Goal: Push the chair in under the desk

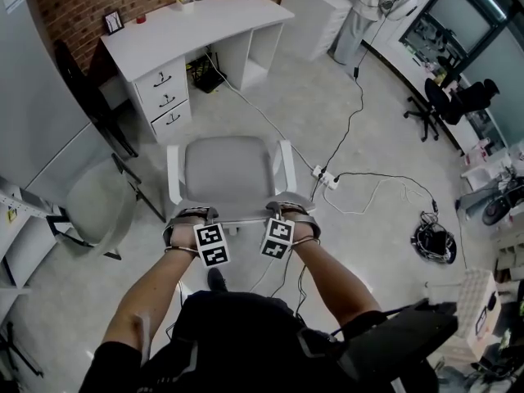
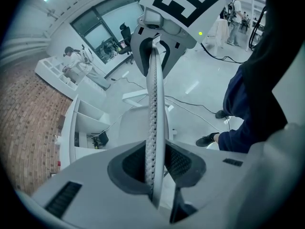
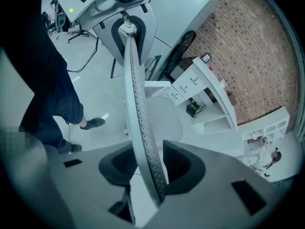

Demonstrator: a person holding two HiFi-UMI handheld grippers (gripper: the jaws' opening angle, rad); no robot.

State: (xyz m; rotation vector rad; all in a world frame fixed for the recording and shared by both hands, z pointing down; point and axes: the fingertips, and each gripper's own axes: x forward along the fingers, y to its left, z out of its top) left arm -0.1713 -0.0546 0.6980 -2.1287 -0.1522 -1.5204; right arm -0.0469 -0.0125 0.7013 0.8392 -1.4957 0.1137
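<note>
A white chair with a grey seat (image 1: 225, 170) stands on the floor, facing the white desk (image 1: 196, 27), with a stretch of open floor between them. Its thin perforated backrest (image 1: 239, 216) is the edge nearest me. My left gripper (image 1: 190, 219) clamps the backrest's top rim on the left side, my right gripper (image 1: 288, 214) on the right. In the left gripper view the rim (image 2: 156, 104) runs between the pads of the left gripper (image 2: 156, 163). The right gripper view shows the same rim (image 3: 133, 89) pinched in the right gripper (image 3: 150, 168), with the desk (image 3: 209, 80) beyond.
A power strip (image 1: 326, 177) and its cables lie on the floor right of the chair. A grey mesh chair (image 1: 98, 203) stands at the left beside a grey cabinet. A black office chair (image 1: 434, 105) and a cable coil (image 1: 432, 242) sit far right. My shoe (image 2: 207, 140) is behind the chair.
</note>
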